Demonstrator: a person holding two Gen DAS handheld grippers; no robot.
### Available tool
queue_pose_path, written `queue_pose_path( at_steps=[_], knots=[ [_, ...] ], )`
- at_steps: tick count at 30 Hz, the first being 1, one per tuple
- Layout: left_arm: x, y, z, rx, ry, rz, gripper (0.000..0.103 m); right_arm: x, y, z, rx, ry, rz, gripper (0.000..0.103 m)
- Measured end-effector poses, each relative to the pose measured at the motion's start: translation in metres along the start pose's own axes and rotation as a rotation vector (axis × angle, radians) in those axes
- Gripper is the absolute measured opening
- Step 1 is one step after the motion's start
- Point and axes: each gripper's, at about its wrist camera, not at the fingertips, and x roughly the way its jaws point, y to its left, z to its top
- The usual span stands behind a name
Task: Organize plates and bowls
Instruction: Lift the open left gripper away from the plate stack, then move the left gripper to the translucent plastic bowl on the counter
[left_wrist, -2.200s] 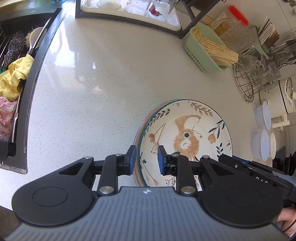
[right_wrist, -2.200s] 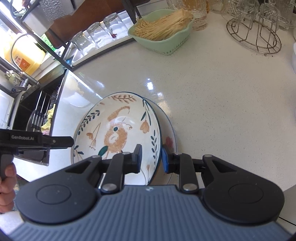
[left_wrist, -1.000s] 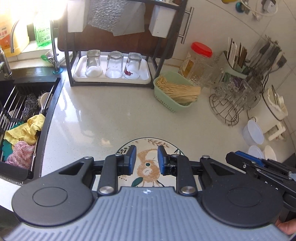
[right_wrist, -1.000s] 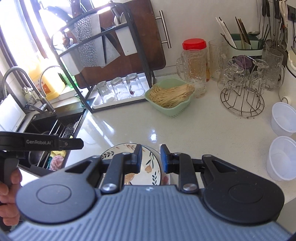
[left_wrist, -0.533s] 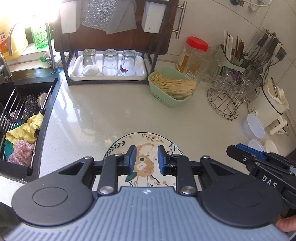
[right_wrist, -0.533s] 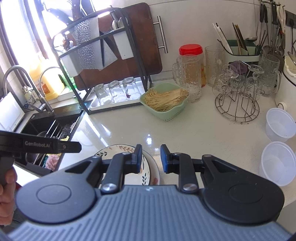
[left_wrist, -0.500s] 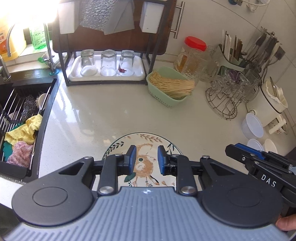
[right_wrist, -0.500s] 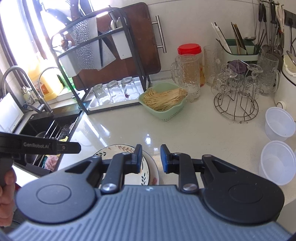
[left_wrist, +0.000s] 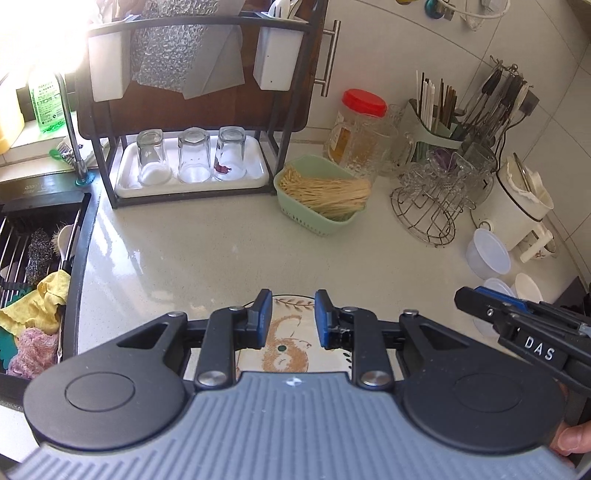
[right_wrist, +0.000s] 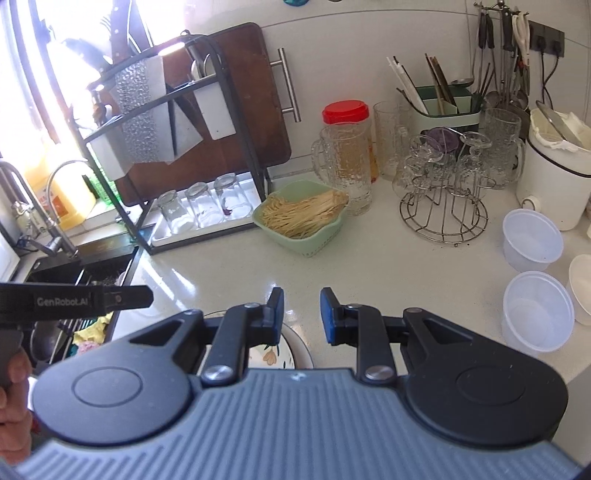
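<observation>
A plate painted with a brown squirrel and leaves (left_wrist: 288, 350) lies on the white counter near its front edge, on top of a second plate whose rim (right_wrist: 303, 347) shows to its right. My left gripper (left_wrist: 292, 300) hovers above the painted plate, its jaws a little apart with nothing between them. My right gripper (right_wrist: 301, 297) is held over the right edge of the stack (right_wrist: 271, 355), also slightly open and empty. Each gripper's tip shows in the other's view: the right gripper (left_wrist: 480, 301) and the left gripper (right_wrist: 129, 297). The gripper bodies hide most of the plates.
Behind the plates stand a green basket of pale sticks (left_wrist: 321, 199), a tray with three upturned glasses (left_wrist: 192, 166), and a wire rack of glassware (right_wrist: 443, 206). White plastic bowls (right_wrist: 535, 314) and a white cooker (right_wrist: 554, 177) are at the right. The sink (left_wrist: 33, 240) lies at the left.
Both grippers have pulled back and up from the plates, and both views now tilt up toward the back wall. The plates sit lower in both views. The jaw gaps are unchanged.
</observation>
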Motion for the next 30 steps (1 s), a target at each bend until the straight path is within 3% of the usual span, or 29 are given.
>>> queue_pose_path(
  at_steps=[14, 21, 30],
  knots=[
    [0.007, -0.006, -0.004, 0.021, -0.002, -0.064, 0.027, -0.003, -0.010, -0.001, 0.035, 0.014, -0.074, 0.026],
    [0.030, -0.046, -0.003, 0.044, 0.019, -0.084, 0.027, -0.003, -0.045, 0.000, 0.049, 0.014, -0.101, 0.026],
    [0.074, -0.117, -0.004, 0.066, 0.087, -0.112, 0.027, -0.012, -0.121, -0.004, 0.088, 0.020, -0.134, 0.026]
  ],
)
